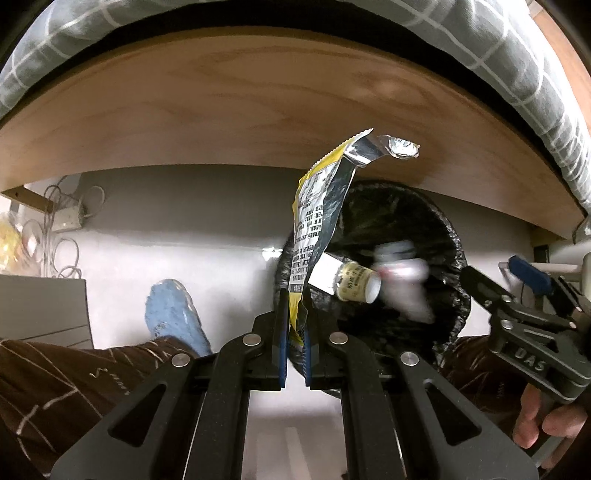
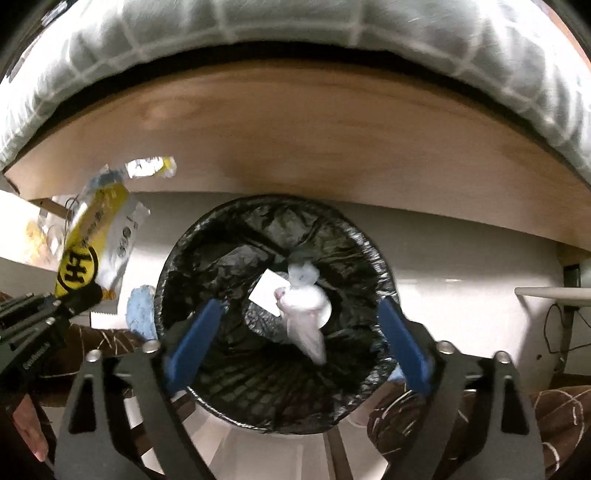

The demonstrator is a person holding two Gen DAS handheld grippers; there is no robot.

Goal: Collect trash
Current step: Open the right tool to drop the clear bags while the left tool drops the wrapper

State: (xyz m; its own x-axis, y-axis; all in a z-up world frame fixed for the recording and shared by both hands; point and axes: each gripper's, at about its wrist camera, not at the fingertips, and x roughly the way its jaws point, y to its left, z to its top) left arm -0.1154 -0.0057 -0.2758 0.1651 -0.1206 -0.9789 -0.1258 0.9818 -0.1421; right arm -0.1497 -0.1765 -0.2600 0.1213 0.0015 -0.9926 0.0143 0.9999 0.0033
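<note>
Overhead, a wooden bed frame [image 2: 295, 147] under a grey checked quilt [image 2: 295, 33] fills the top of both views, and below it a round bin lined with a black bag [image 2: 229, 236] stands on the pale floor [image 1: 184, 229] just beside the frame's lower edge. Part of the job can be judged as done: a white card [image 2: 267, 291] and a small labelled tube [image 1: 354, 284] already lie at the bottom of the bin. The right gripper [image 2: 295, 332] is held almost straight above the bin mouth with its blue pads spread wide and nothing pressed between them; a small knotted white plastic bag [image 2: 304, 317], blurred, is seen below them inside the bin. One piece is left in hand: a yellow and silver snack wrapper [image 1: 314, 229] is pinched at its lower end by the closed left gripper [image 1: 295, 343], standing upright at the bin's rim and not yet dropped in. Whether more litter remains elsewhere cannot be told.
</note>
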